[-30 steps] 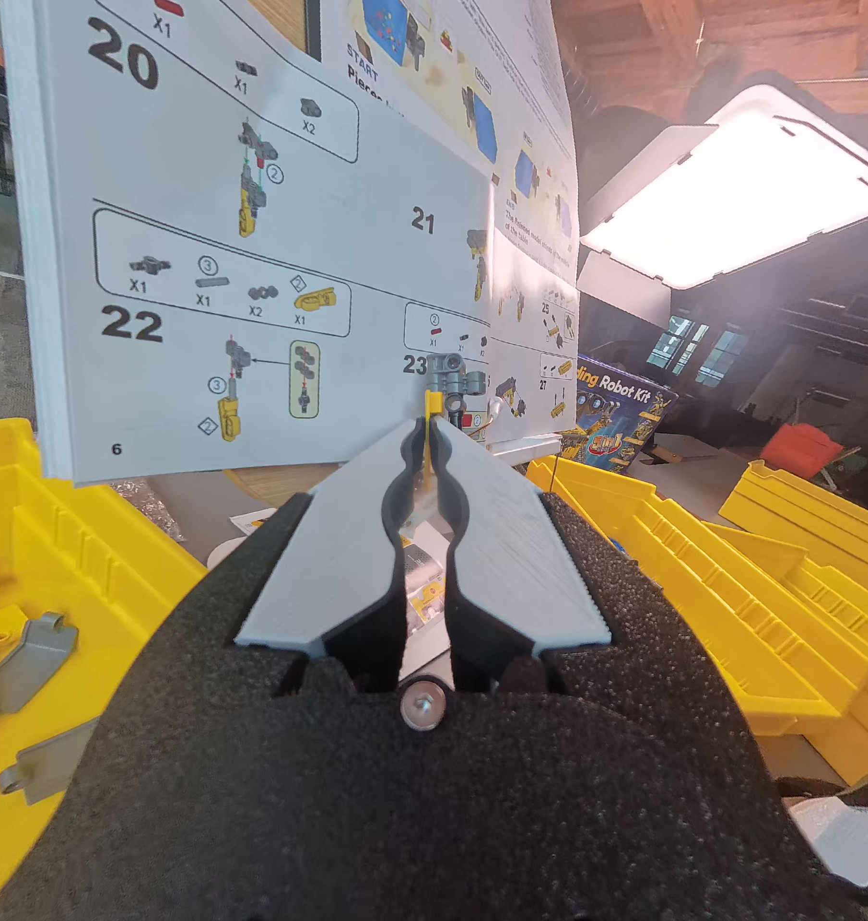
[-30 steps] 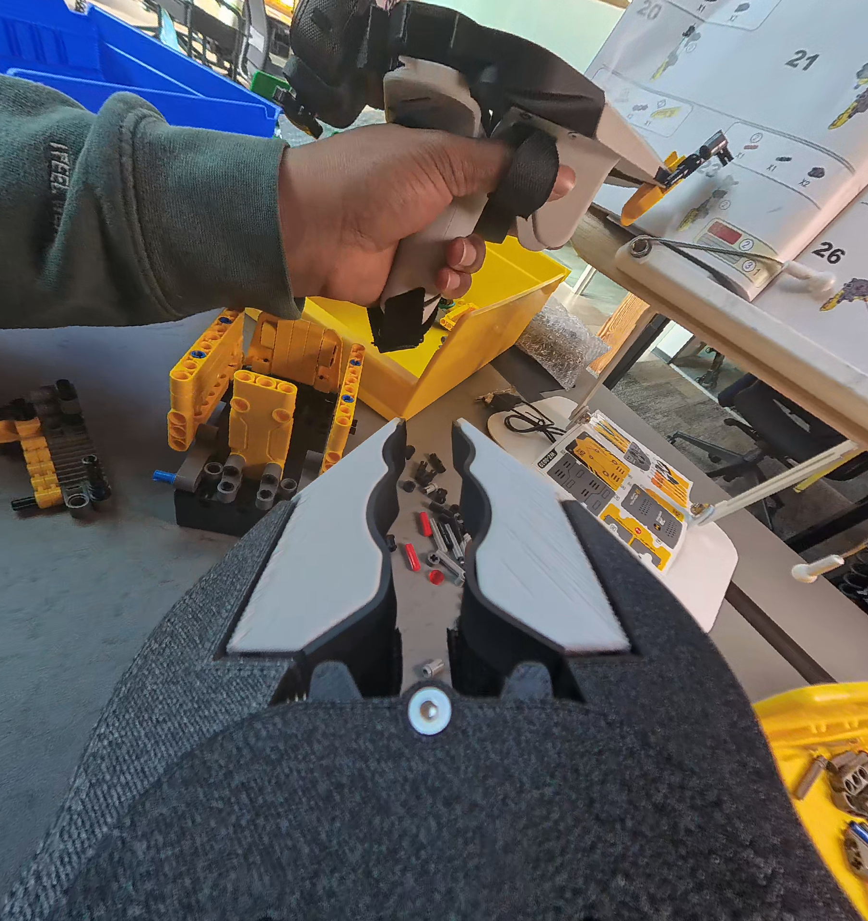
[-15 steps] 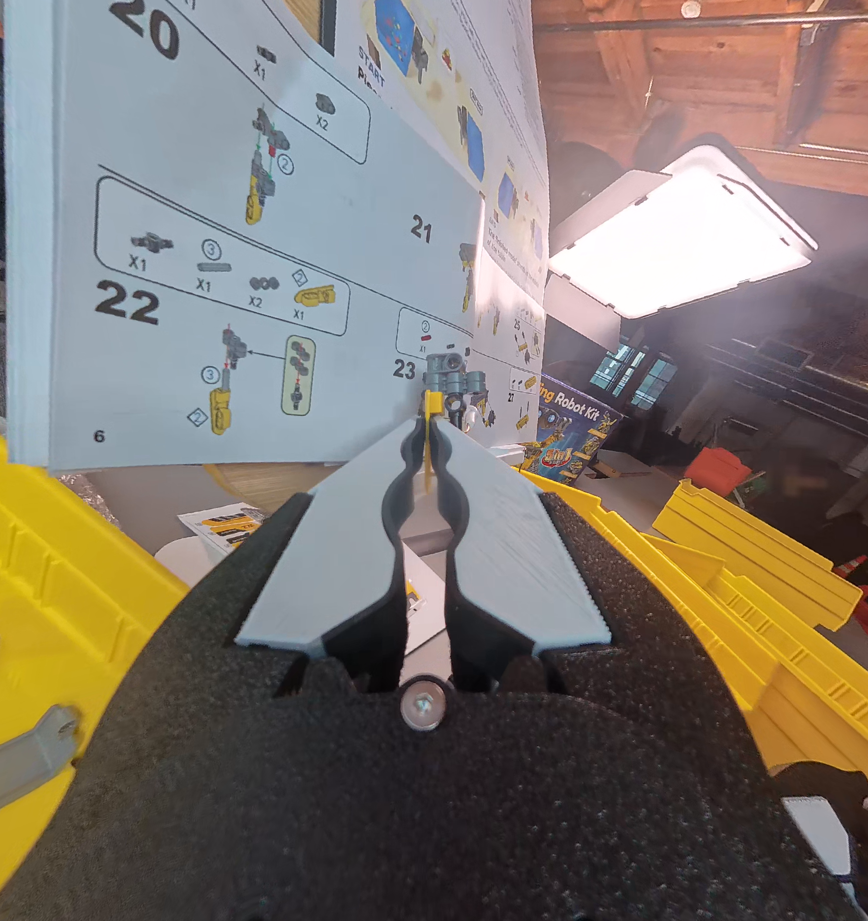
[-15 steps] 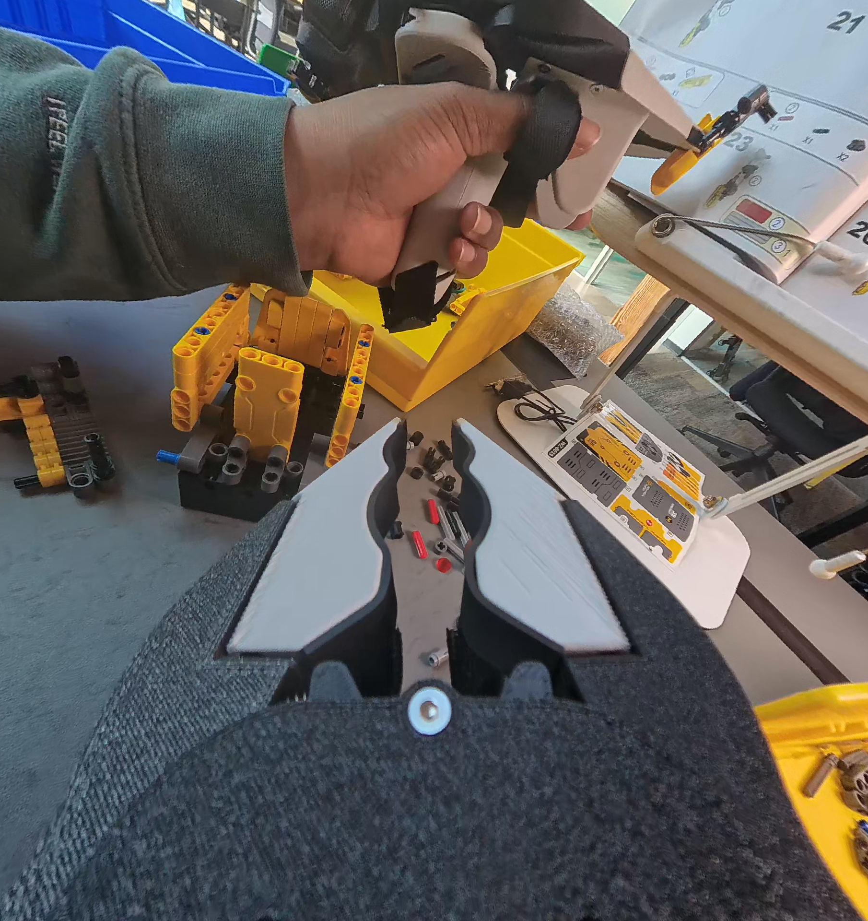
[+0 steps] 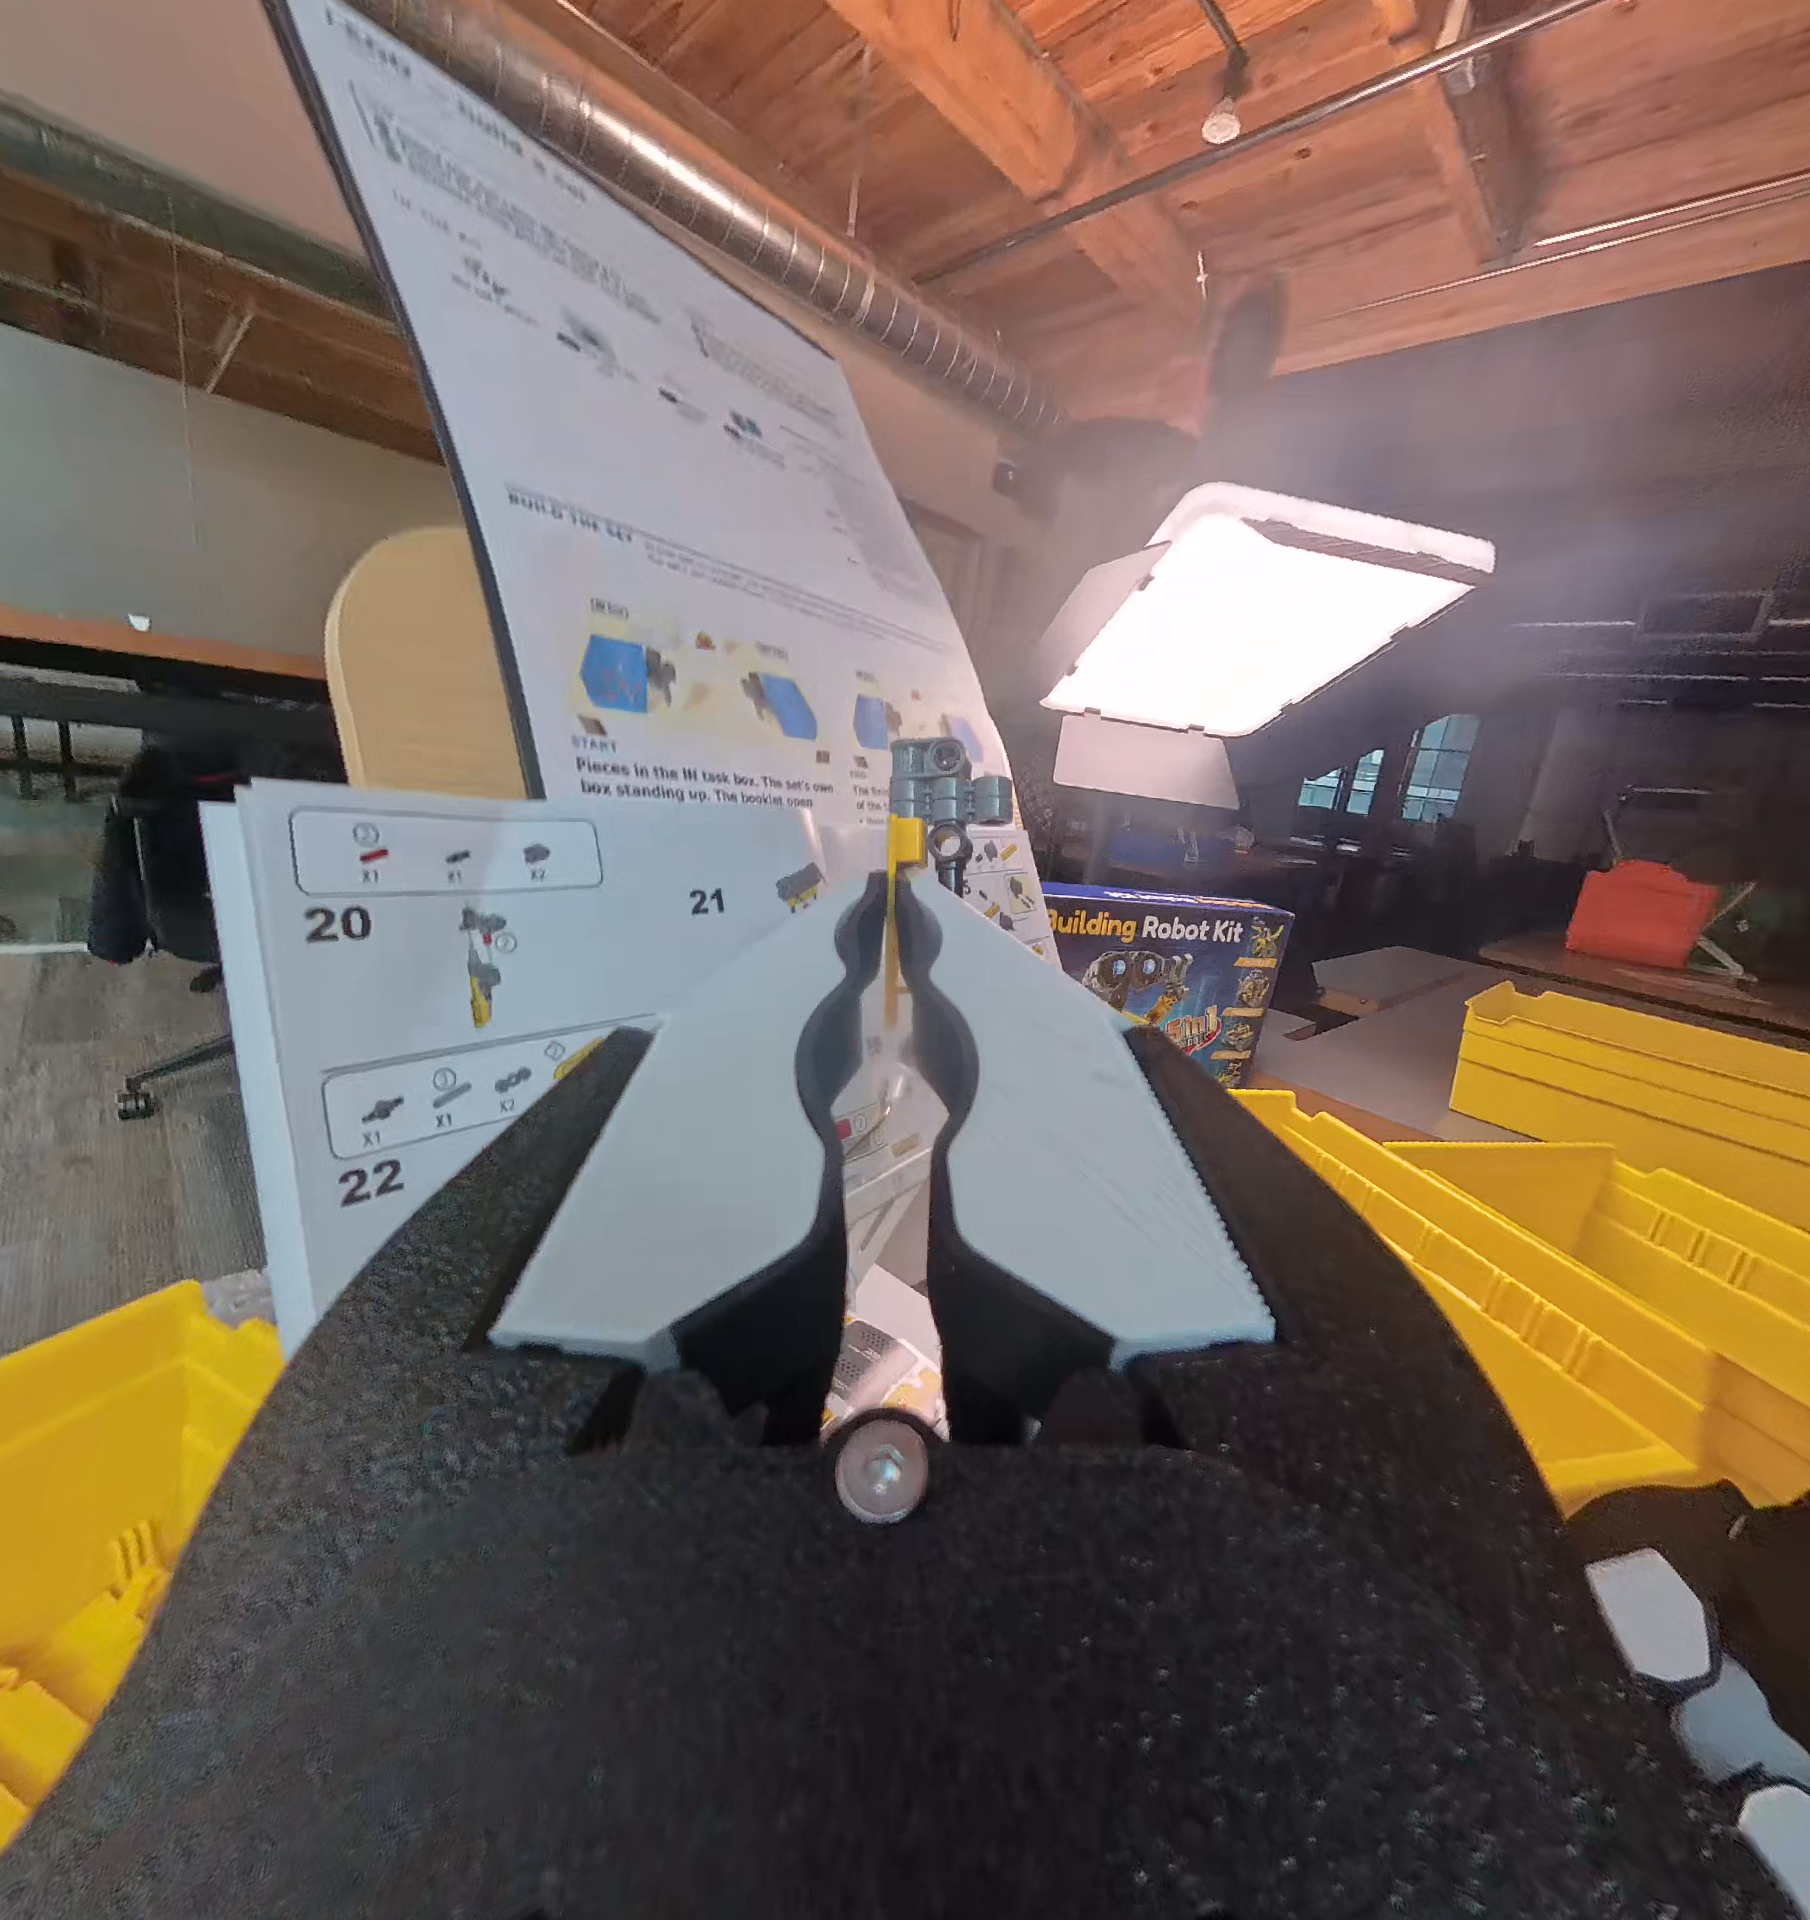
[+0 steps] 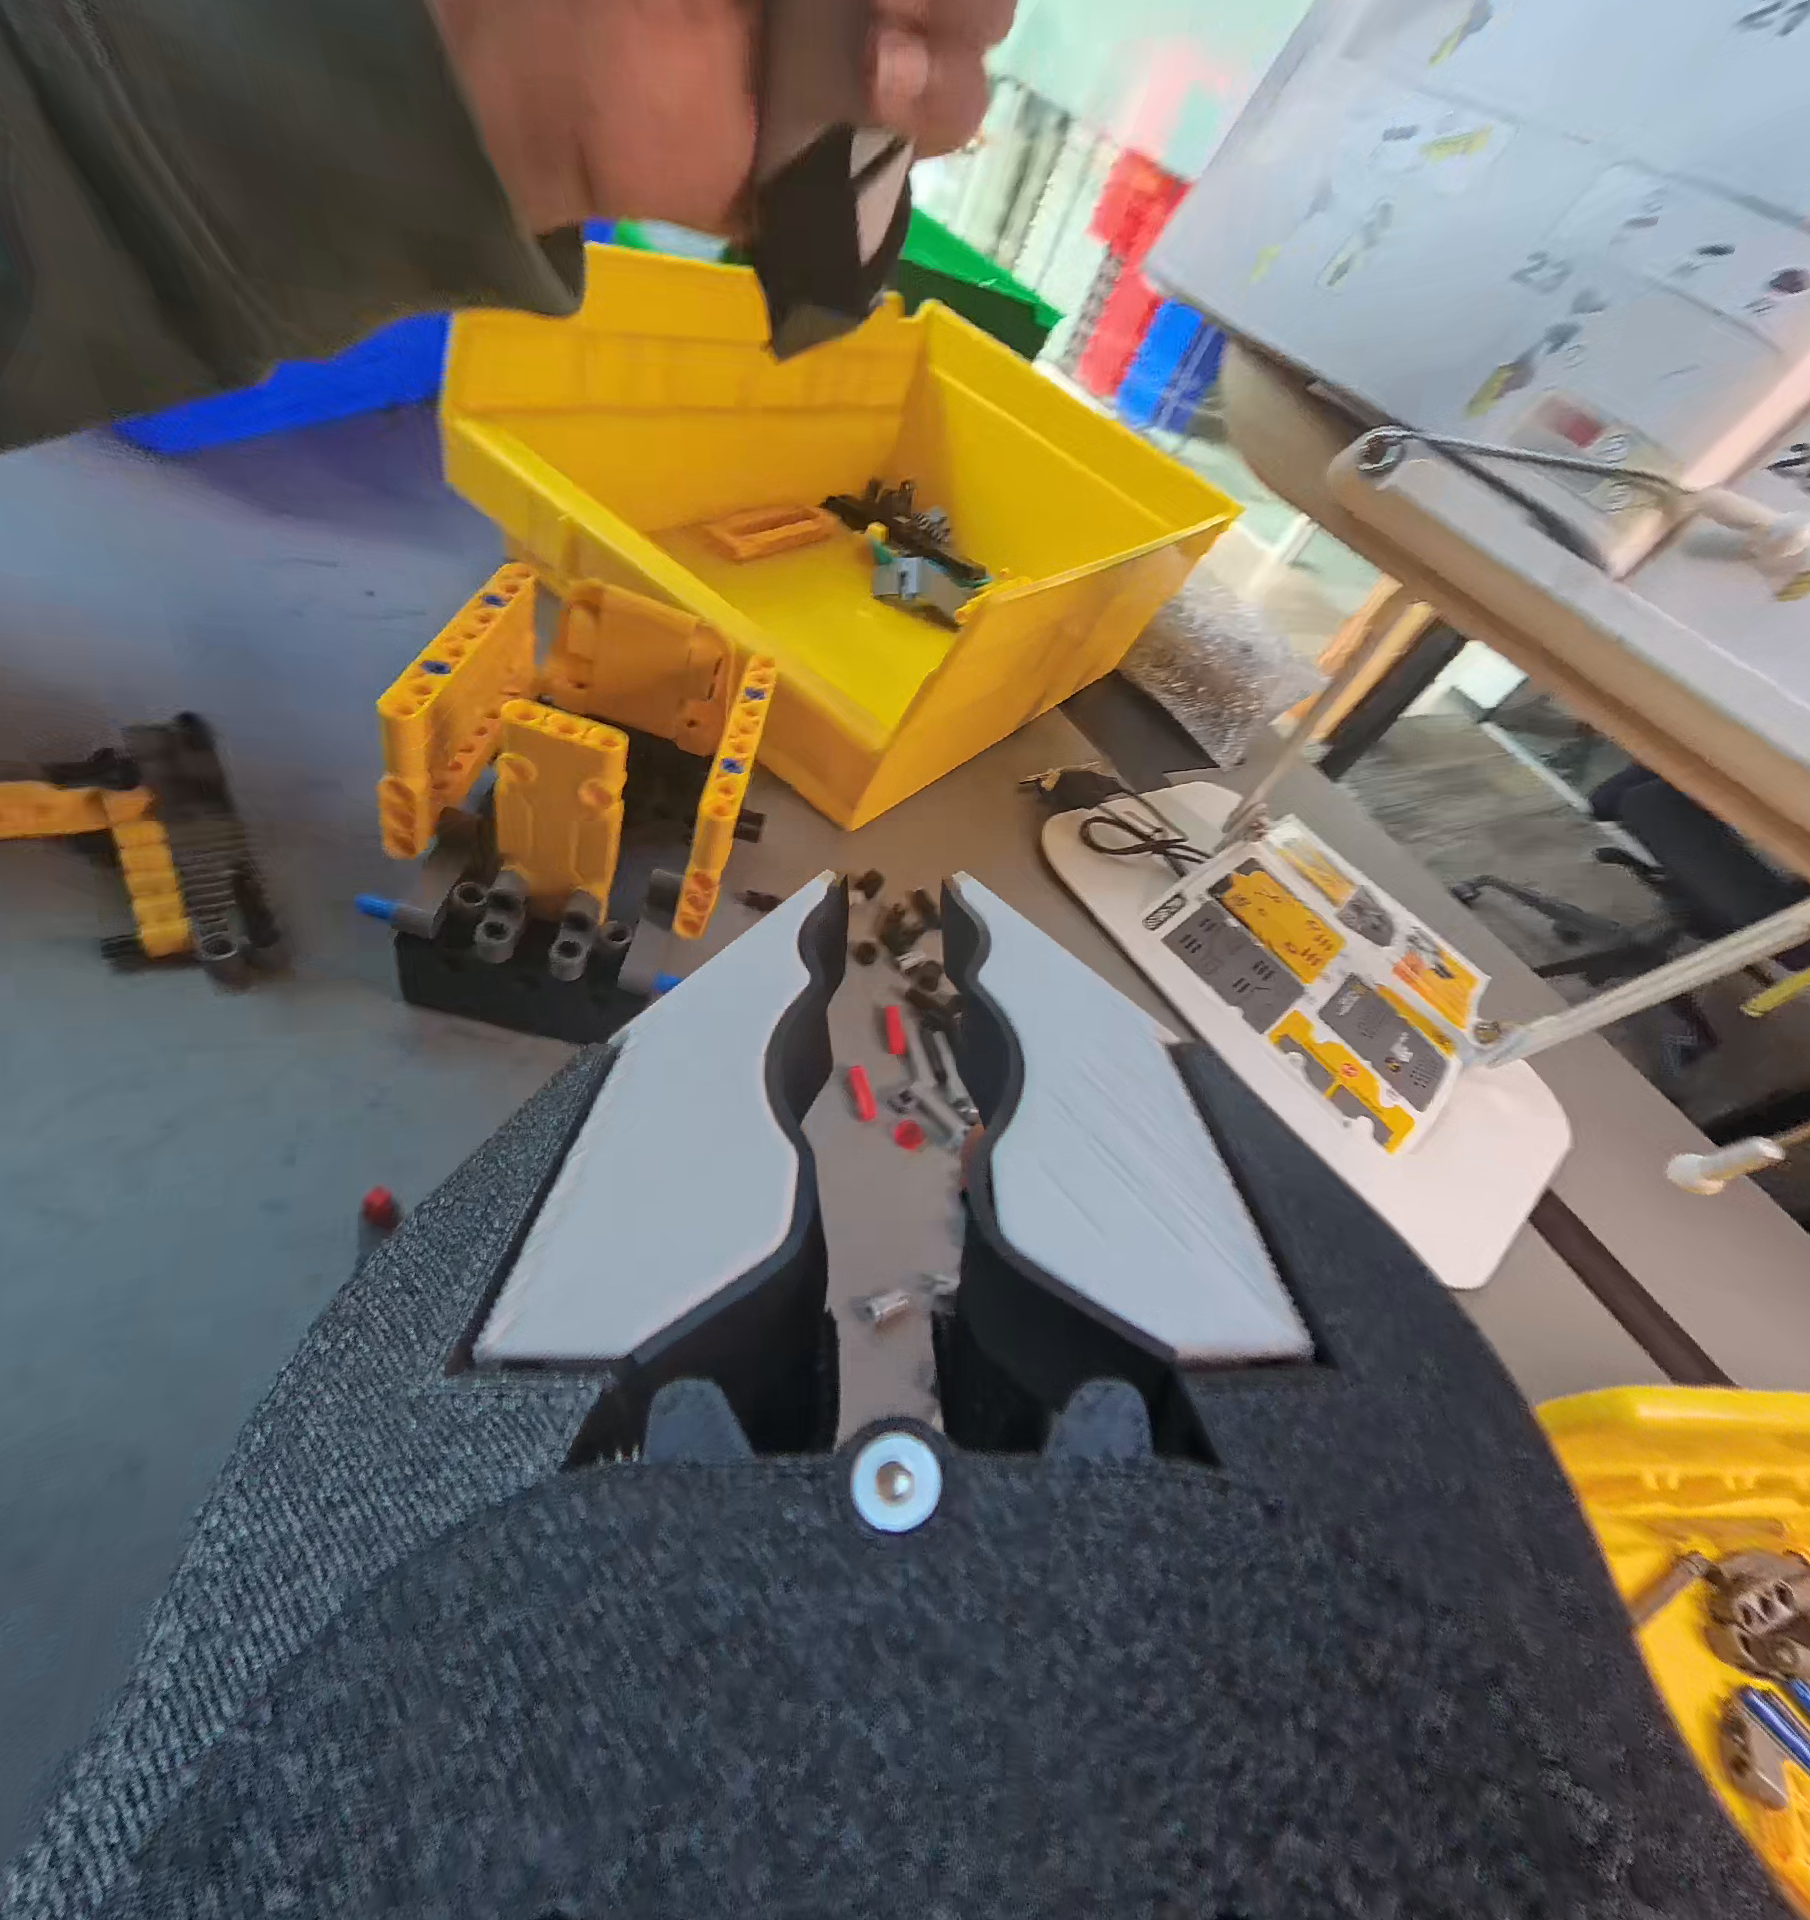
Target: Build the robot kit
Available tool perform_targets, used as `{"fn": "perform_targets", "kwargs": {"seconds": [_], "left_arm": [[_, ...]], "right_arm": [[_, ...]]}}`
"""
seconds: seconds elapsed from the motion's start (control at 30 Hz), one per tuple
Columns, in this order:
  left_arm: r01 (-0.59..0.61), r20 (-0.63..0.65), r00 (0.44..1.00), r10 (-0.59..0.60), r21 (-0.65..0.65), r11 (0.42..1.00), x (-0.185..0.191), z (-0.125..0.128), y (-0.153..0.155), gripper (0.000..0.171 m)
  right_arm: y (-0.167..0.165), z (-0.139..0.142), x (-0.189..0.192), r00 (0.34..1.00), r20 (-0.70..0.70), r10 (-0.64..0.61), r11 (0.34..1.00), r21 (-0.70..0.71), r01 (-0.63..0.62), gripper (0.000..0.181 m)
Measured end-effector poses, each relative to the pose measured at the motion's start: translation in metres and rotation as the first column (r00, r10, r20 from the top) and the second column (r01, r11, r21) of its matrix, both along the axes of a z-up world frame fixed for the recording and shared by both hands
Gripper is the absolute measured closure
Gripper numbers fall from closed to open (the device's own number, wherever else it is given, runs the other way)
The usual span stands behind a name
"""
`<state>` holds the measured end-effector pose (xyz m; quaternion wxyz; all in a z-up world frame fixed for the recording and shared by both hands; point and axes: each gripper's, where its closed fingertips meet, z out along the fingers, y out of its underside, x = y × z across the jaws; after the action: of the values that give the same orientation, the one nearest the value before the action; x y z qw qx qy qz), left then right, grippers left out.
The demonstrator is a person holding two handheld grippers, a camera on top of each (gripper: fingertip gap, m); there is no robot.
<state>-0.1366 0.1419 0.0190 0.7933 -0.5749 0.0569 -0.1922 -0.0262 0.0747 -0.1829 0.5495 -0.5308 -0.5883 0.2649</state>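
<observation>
Pinching a small yellow-and-grey brick assembly (image 5: 916,831) at its tips, the left gripper (image 5: 896,894) stands closed around the yellow strip, lifted at centre frame before the instruction booklet (image 5: 444,966). Parted with a narrow gap and holding nothing, the right gripper (image 6: 890,894) hovers above loose small pins (image 6: 911,1039) scattered on the grey table (image 6: 153,1143). Motion blurs the upper left of the right wrist view, where a hand (image 6: 672,94) is cut off. Behind a half-built yellow model (image 6: 558,769), a tilted yellow bin (image 6: 1036,488) holds a few dark and yellow parts. At lower right, another yellow tray (image 6: 1607,1455) holds grey connectors, partly cropped.
</observation>
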Motion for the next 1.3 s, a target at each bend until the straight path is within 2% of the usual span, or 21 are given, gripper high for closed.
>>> {"fn": "perform_targets", "kwargs": {"seconds": [0.07,0.13,0.23,0.3,0.47,0.53,0.63,0.77,0.97,1.23,1.3], "left_arm": [[-0.006,-0.054,0.999,0.007,0.017,1.0,0.003,0.009,-0.018,0.171],[-0.005,-0.114,0.994,0.005,0.004,1.0,0.009,0.006,-0.036,0.171],[0.005,-0.152,0.988,-0.013,-0.05,0.999,0.016,-0.014,-0.064,0.171],[0.026,-0.143,0.989,-0.041,-0.106,0.994,0.023,-0.035,-0.084,0.171],[0.102,-0.171,0.973,-0.155,-0.286,0.953,0.057,-0.108,-0.126,0.171],[0.107,-0.21,0.96,-0.185,-0.336,0.936,0.07,-0.135,-0.136,0.171],[0.135,-0.221,0.946,-0.238,-0.399,0.907,0.087,-0.163,-0.142,0.171],[0.149,-0.244,0.93,-0.276,-0.436,0.888,0.101,-0.175,-0.147,0.171],[0.188,-0.208,0.925,-0.318,-0.478,0.858,0.106,-0.189,-0.152,0.171],[0.237,-0.219,0.894,-0.39,-0.507,0.829,0.117,-0.203,-0.155,0.171],[0.238,-0.227,0.89,-0.395,-0.508,0.828,0.117,-0.204,-0.156,0.171]], "right_arm": [[-0.024,-0.017,0.005,0.98,0.121,0.161,0.984,-0.097,-0.15,0.165],[-0.054,-0.037,0.018,0.912,0.23,0.339,0.928,-0.24,-0.285,0.164],[-0.076,-0.065,0.037,0.812,0.392,0.433,0.892,-0.318,-0.322,0.164],[-0.081,-0.077,0.04,0.779,0.454,0.434,0.894,-0.326,-0.308,0.164],[-0.087,-0.088,0.034,0.757,0.499,0.423,0.9,-0.326,-0.289,0.164],[-0.087,-0.089,0.033,0.758,0.505,0.412,0.905,-0.322,-0.277,0.173],[-0.088,-0.089,0.034,0.75,0.518,0.413,0.906,-0.319,-0.278,0.175],[-0.089,-0.077,0.036,0.793,0.463,0.395,0.914,-0.284,-0.289,0.175],[-0.106,-0.089,0.065,0.769,0.488,0.413,0.908,-0.283,-0.308,0.175],[-0.105,-0.088,0.066,0.777,0.502,0.378,0.926,-0.211,-0.314,0.173],[-0.094,-0.088,0.064,0.797,0.514,0.317,0.948,-0.146,-0.284,0.174]]}}
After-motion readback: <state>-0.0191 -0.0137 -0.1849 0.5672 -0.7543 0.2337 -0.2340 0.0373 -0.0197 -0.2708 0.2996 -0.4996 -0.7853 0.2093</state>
